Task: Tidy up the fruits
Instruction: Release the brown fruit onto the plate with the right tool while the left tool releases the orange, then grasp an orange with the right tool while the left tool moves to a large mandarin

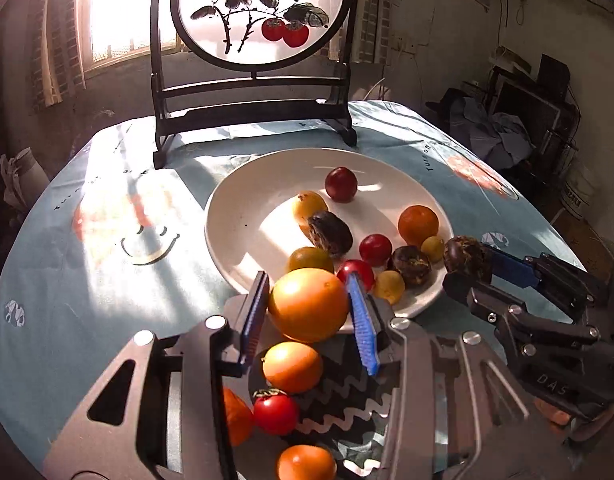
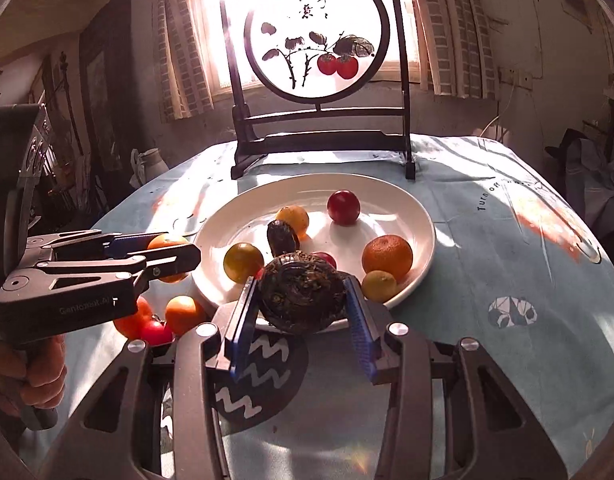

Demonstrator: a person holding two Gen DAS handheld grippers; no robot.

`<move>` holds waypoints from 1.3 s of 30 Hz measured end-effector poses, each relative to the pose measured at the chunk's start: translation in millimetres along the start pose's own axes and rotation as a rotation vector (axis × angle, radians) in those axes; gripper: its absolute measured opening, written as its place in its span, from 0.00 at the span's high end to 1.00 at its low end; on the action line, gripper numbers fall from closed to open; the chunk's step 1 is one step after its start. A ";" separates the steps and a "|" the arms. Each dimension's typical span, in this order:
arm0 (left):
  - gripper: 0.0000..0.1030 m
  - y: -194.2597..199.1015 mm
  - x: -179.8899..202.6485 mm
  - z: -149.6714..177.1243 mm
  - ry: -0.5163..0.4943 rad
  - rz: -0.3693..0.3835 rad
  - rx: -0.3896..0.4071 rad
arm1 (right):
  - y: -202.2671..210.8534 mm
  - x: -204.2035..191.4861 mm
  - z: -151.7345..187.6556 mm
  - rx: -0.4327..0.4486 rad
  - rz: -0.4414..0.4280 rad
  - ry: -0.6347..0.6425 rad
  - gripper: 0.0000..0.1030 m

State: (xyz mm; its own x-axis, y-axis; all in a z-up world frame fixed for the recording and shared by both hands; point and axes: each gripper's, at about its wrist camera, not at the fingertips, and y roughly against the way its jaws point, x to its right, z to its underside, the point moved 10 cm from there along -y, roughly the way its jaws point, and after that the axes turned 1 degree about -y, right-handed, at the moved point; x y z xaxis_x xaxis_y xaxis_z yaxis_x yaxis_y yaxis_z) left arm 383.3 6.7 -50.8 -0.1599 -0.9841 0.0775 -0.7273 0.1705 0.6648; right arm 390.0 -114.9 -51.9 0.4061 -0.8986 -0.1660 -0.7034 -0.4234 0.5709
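The left gripper [image 1: 309, 312] fingers are squeezing a big orange [image 1: 308, 304] at its round sides, just over the near rim of the white plate [image 1: 243, 216]. It looks smooth and slippery, maybe squashy. The right gripper [image 2: 303, 300] fingers are pinching a dark bumpy fruit [image 2: 303, 292], which looks light and hard. Only the left view is showing 4 fruits lying under the fingers on the worktop [image 1: 87, 280].

wrist views, low, close, sharing plate [image 1: 243, 208]
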 end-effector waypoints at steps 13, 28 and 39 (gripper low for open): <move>0.31 -55.2 -35.3 -27.3 0.093 -0.046 -0.054 | -60.1 31.4 -22.8 -0.043 0.020 -0.091 0.52; 0.02 39.5 -112.9 -1.7 0.264 -0.203 0.080 | -15.3 -66.3 18.2 -0.150 -0.184 0.017 0.38; 0.02 34.9 -136.1 45.7 0.281 -0.299 -0.013 | -14.4 -137.3 86.2 -0.286 -0.232 0.246 0.37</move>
State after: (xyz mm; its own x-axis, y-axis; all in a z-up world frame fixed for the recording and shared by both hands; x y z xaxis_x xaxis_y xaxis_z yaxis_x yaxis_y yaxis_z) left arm 349.2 148.9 -72.1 0.2473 -0.9658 0.0783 -0.7055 -0.1241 0.6977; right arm 294.1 4.6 -106.6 0.6856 -0.7145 -0.1394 -0.4011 -0.5306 0.7467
